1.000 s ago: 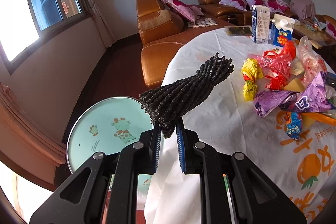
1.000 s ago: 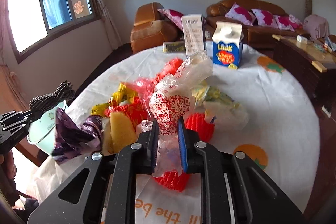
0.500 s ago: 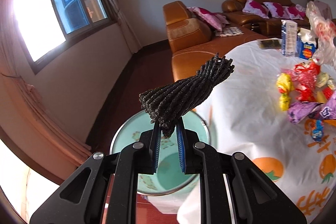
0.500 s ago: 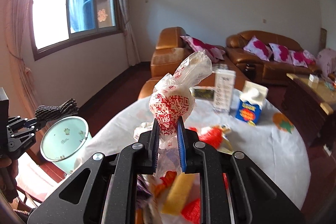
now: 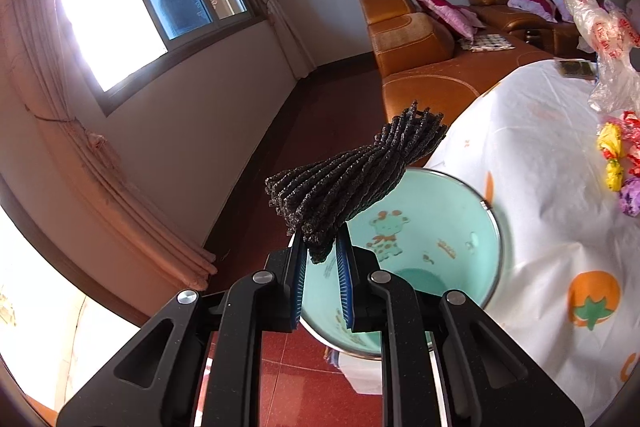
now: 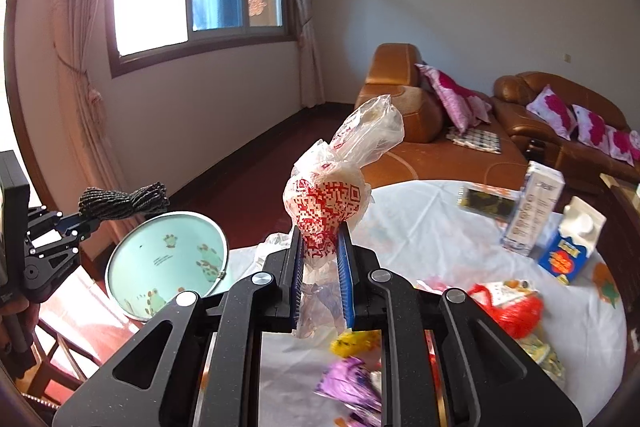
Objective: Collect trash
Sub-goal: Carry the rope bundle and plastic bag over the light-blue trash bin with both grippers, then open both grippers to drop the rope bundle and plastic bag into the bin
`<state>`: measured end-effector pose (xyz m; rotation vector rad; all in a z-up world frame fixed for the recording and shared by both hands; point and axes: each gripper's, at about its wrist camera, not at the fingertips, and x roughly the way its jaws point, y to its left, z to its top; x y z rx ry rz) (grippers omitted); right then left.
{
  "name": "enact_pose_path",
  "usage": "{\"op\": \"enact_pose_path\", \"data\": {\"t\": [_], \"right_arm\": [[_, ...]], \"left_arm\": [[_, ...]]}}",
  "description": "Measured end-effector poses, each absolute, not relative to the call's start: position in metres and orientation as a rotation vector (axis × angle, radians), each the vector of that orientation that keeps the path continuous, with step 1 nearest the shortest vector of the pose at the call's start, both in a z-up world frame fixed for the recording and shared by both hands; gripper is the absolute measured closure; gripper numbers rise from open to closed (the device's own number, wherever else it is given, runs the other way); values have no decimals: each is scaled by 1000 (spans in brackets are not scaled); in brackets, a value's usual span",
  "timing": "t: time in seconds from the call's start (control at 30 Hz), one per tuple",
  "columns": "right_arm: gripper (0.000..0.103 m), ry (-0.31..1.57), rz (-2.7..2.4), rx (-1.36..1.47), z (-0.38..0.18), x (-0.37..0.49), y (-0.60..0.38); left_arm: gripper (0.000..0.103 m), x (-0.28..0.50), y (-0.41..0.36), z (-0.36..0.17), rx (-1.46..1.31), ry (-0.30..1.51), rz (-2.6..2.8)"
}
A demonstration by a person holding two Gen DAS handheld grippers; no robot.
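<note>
The left gripper (image 5: 321,247) has its fingers (image 5: 299,267) clamped on a dark twisted rope bundle (image 5: 356,175), held in the air above the open mouth of the mint-green trash bin (image 5: 440,227), which stands on the floor just beside the tabletop (image 5: 552,187) edge. The right gripper (image 6: 321,251) has its fingers (image 6: 345,279) closed on a crumpled clear plastic bag with red print (image 6: 332,203), lifted above the near edge of the tabletop. Below it lie purple wrappers (image 6: 352,387), a yellow wrapper (image 6: 356,341) and a red bag (image 6: 516,311). Toward the far edge stand a blue milk carton (image 6: 570,241) and a tall white carton (image 6: 534,207). Beyond is a brown sofa (image 6: 404,99).
</note>
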<state>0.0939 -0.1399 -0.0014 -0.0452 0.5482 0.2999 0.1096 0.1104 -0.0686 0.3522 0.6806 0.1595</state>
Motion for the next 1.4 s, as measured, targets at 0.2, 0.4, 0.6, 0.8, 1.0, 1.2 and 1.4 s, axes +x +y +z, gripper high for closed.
{"op": "enact_pose_path", "data": {"t": [0.2,0.4,0.6,0.8,1.0,1.2,1.4], "right_arm": [[87,583,339,-89,-14,111,-114],[87,614,380,-149,-22,123,-88],[87,638,423,-185,-26,134,-67],[87,662,471,-238,-36,141,-42],[87,681,514,-294,-48,141,-21],[87,691,548,-340,-58,139,-7],[87,692,573,-365,-61,136,2]], "left_arm": [[88,110,123,-73,355,693,198],[88,110,131,-79,373,706,224],[88,110,142,-83,379,724,249],[88,113,145,-90,399,741,261],[87,115,149,-94,419,746,272],[87,116,147,-96,437,743,279],[87,117,147,-97,436,746,275]]}}
